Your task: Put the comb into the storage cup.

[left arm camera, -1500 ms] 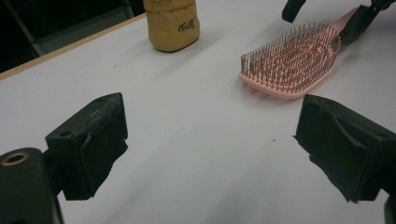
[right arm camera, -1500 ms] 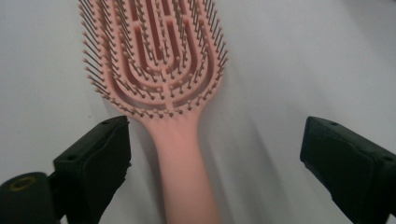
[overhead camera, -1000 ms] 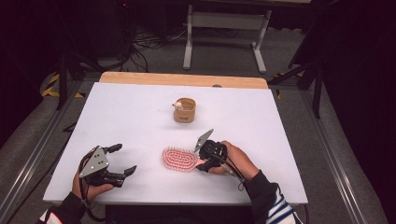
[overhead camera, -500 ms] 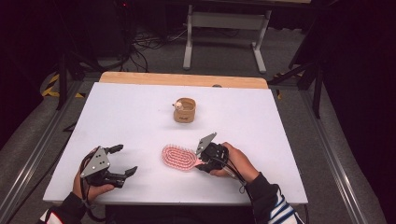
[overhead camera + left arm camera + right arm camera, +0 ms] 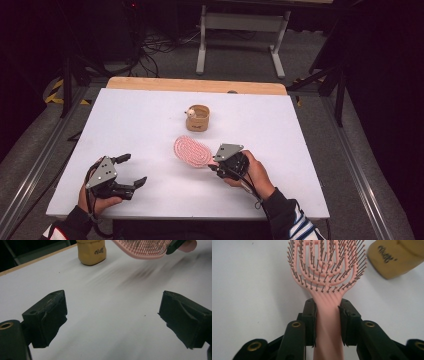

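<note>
A pink hairbrush [image 5: 192,151] hangs bristles-up just above the white table [image 5: 135,115]. My right gripper [image 5: 214,166] is shut on its handle; its jaws have just been closing on it. In the right gripper view the pads clamp both sides of the handle [image 5: 327,322], right gripper [image 5: 327,305], brush head [image 5: 327,267] ahead. My left gripper [image 5: 134,170] rests open at the table's front left, with nothing between its fingers [image 5: 47,315]. In the left gripper view the brush [image 5: 145,247] floats at the top, left gripper [image 5: 112,312] below it.
A small tan cup [image 5: 198,118] stands beyond the brush near the table's middle, with a small white thing on its rim; the tan cup [image 5: 91,251] [image 5: 397,257] is close to the brush head. A wooden strip [image 5: 195,86] edges the table's far side.
The right gripper has carried the brush off the table and a little farther away, toward the tan cup. The left gripper has stayed where it was.
</note>
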Motion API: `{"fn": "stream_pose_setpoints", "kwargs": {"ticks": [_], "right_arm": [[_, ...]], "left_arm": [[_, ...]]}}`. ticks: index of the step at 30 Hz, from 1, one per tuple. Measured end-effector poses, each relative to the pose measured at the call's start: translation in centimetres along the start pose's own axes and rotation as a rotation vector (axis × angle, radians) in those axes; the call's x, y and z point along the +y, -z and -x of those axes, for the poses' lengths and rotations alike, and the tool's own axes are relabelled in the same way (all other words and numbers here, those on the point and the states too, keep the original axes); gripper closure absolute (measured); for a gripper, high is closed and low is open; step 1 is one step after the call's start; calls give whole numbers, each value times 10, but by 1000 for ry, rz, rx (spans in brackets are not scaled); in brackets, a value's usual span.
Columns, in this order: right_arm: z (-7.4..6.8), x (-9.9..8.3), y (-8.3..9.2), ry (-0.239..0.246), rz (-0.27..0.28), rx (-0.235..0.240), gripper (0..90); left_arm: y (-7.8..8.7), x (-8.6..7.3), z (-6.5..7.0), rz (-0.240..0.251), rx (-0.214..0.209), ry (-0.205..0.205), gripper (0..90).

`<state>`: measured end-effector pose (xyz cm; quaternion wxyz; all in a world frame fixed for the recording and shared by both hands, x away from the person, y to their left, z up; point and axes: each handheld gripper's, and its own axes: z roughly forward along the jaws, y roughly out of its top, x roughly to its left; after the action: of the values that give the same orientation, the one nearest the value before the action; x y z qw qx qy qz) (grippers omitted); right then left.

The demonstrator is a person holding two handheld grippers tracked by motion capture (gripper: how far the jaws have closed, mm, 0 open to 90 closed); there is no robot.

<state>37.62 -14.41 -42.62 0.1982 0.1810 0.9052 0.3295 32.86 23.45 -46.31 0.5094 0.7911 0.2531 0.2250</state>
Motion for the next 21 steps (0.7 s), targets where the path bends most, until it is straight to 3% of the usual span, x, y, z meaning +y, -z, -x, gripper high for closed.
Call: {"fn": "stream_pose_setpoints", "kwargs": {"ticks": [10, 18, 21], "right_arm": [[-5, 2, 12, -28, 170, -122, 698], [-14, 6, 16, -28, 245, -172, 698], [-17, 7, 16, -33, 264, -184, 698]], "left_arm": [[-8, 10, 4, 18, -14, 17, 98], [-31, 34, 9, 64, -97, 64, 127], [-39, 42, 14, 67, -122, 63, 130]]}}
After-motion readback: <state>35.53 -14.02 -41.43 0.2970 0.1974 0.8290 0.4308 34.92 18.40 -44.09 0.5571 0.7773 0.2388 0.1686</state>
